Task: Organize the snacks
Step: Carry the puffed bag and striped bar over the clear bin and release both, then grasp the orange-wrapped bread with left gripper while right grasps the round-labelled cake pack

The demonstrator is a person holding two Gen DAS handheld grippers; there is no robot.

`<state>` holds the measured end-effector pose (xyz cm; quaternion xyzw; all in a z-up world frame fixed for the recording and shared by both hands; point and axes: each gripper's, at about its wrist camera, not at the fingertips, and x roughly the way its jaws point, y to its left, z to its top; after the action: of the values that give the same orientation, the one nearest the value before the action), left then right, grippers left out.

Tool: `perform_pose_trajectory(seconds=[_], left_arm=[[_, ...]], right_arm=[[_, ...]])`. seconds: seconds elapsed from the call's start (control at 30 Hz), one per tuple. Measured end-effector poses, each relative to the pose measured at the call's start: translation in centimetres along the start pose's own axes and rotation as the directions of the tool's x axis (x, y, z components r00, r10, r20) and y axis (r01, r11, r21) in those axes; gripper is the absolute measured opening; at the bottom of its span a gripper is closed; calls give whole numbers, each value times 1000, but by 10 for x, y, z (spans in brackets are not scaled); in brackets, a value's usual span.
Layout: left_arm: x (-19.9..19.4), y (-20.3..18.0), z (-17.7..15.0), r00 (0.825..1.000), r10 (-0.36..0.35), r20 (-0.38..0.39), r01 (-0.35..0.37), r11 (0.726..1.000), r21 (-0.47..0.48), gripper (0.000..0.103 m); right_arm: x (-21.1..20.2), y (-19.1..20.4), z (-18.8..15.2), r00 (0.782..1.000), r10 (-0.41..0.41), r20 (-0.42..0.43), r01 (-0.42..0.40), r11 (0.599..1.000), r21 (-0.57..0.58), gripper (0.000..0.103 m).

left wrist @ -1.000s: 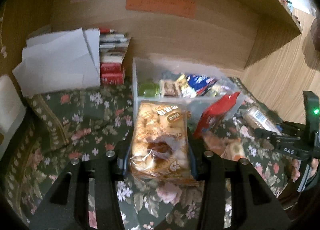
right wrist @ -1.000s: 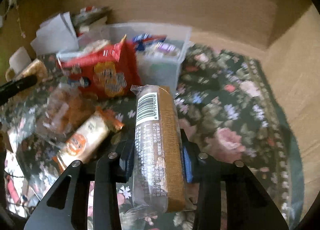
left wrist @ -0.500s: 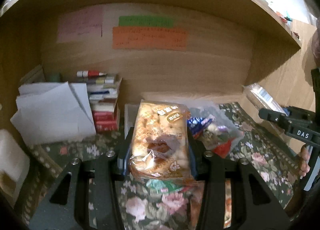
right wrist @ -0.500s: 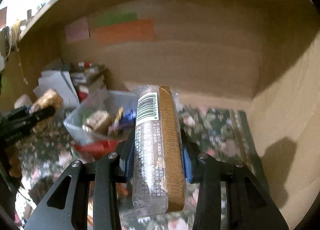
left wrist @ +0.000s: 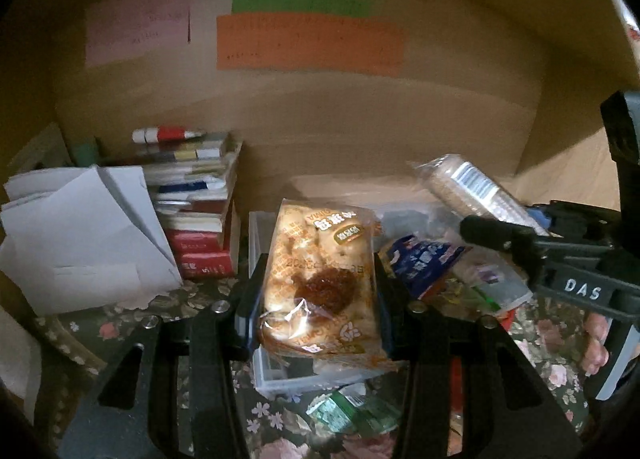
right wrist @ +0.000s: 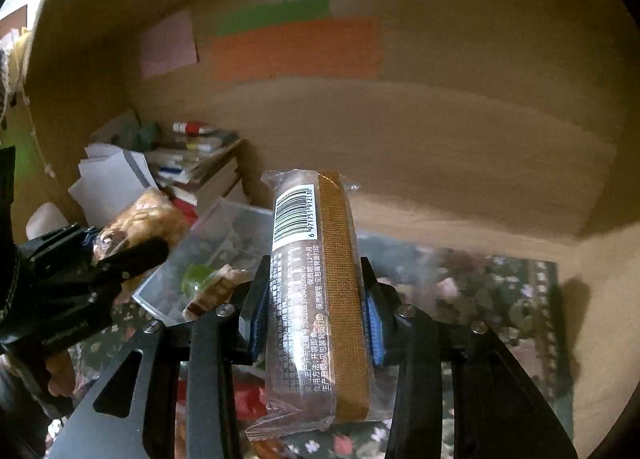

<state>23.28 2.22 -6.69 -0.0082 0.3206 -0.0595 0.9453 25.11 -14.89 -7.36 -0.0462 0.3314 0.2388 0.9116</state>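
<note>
My left gripper (left wrist: pixel 318 291) is shut on a clear bread packet (left wrist: pixel 320 279) with a dark jam spot, held above the near end of a clear plastic bin (left wrist: pixel 276 373) of snacks. My right gripper (right wrist: pixel 316 307) is shut on a long brown wafer packet (right wrist: pixel 320 279) with a barcode, held up to the right of the bin (right wrist: pixel 224 235). The wafer packet also shows in the left wrist view (left wrist: pixel 472 189), over the bin's right side. The left gripper with the bread shows in the right wrist view (right wrist: pixel 120 247). A blue snack bag (left wrist: pixel 424 259) lies in the bin.
A stack of books (left wrist: pixel 200 219) and white papers (left wrist: pixel 80 243) stand left of the bin against the wooden back wall. Coloured paper notes (left wrist: pixel 308 43) are stuck on the wall. A green packet (left wrist: pixel 352 411) and a red packet (right wrist: pixel 248 399) lie on the floral cloth (right wrist: pixel 500 299).
Both grippers have lifted their packets and moved forward towards the bin. The bin now lies right under the left gripper, and the loose snacks on the cloth have dropped below.
</note>
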Motion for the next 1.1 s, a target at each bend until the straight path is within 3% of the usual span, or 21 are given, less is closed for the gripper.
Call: perform_pose_trajectory(seconds=[0.2, 0.5, 0.87, 1.1], left_arm=[[29, 8, -5, 998, 3, -63, -3, 1000, -12, 45], [32, 6, -9, 998, 12, -68, -13, 1000, -16, 48], [-31, -5, -14, 999, -13, 37, 13, 1000, 0, 62], [-58, -4, -41, 999, -33, 22, 33, 999, -10, 67]], right_arm=[[34, 3, -1, 996, 12, -94, -13, 1000, -5, 36], [41, 5, -3, 994, 12, -109, -13, 1000, -13, 37], [-23, 16, -9, 1000, -11, 8, 11, 999, -43, 40], [-61, 20, -45, 999, -13, 34, 14, 999, -36, 47]])
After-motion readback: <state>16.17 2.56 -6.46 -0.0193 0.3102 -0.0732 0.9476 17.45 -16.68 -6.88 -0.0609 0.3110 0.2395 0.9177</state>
